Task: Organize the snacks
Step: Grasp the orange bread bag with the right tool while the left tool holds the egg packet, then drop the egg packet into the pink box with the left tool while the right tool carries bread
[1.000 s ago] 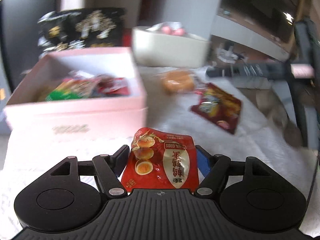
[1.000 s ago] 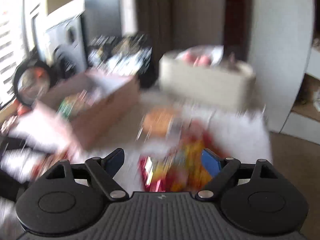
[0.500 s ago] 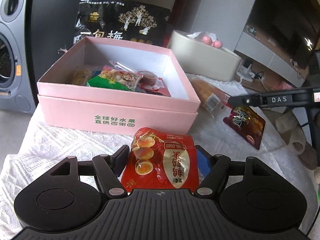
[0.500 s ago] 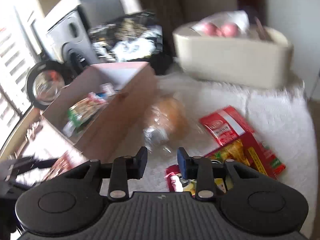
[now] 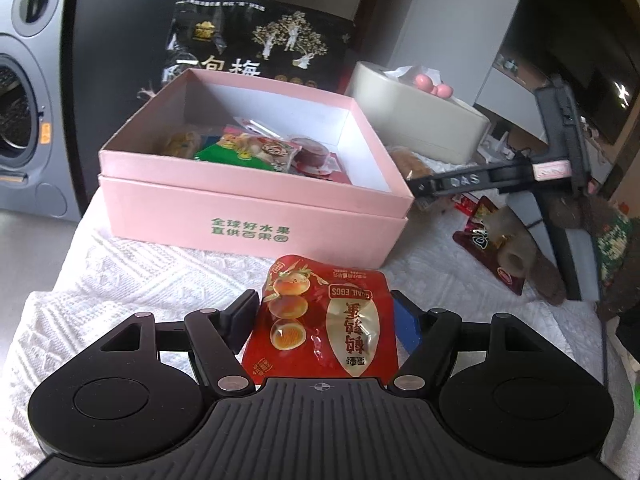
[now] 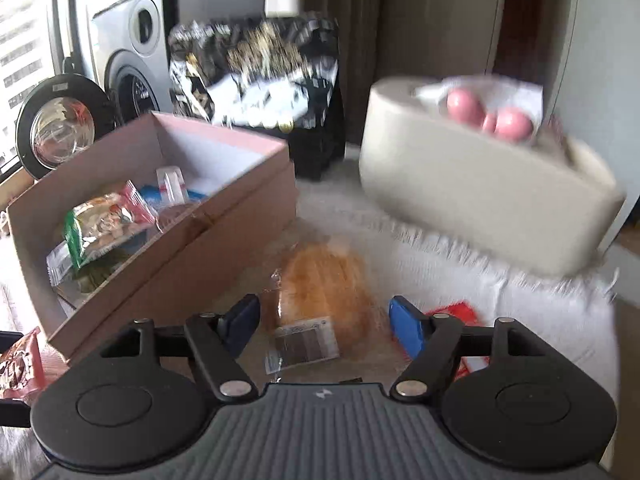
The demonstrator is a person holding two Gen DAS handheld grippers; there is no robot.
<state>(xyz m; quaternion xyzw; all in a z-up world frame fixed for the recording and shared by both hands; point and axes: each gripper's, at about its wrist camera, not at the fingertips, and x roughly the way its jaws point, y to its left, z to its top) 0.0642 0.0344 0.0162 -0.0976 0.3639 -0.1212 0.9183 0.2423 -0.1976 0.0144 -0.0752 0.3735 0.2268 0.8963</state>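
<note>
**Egg packet held short of the box while the right jaws straddle the bread**

White knitted cloth (image 5: 132,276) covers the table, with a washing machine (image 5: 24,120) behind on the left and a black printed bag (image 5: 260,44) standing at the back; on the cloth sits the open pink box (image 5: 256,216), already part filled with wrapped snacks, and beside it a cream tub (image 6: 480,208) topped with pink balls; the left gripper (image 5: 324,312) is clamped on a red quail egg packet (image 5: 324,320), both pads pressing its sides; the box lies straight ahead of and just beyond that packet, its near wall facing the gripper, so I judge the packet must be carried forward over the wall before release; the right gripper (image 6: 324,316) has just been opening its jaws, which stand spread to either side of a wrapped bread roll (image 6: 320,292) without touching it; the roll's long axis runs roughly along the gripper's line, and it lies on the cloth just beside the box's right wall; a dark red packet (image 5: 492,248) rests further right, half hidden by a furry shape; the right view is blurred, so a red wrapper (image 6: 456,312) behind the right finger stays unreadable.
</note>
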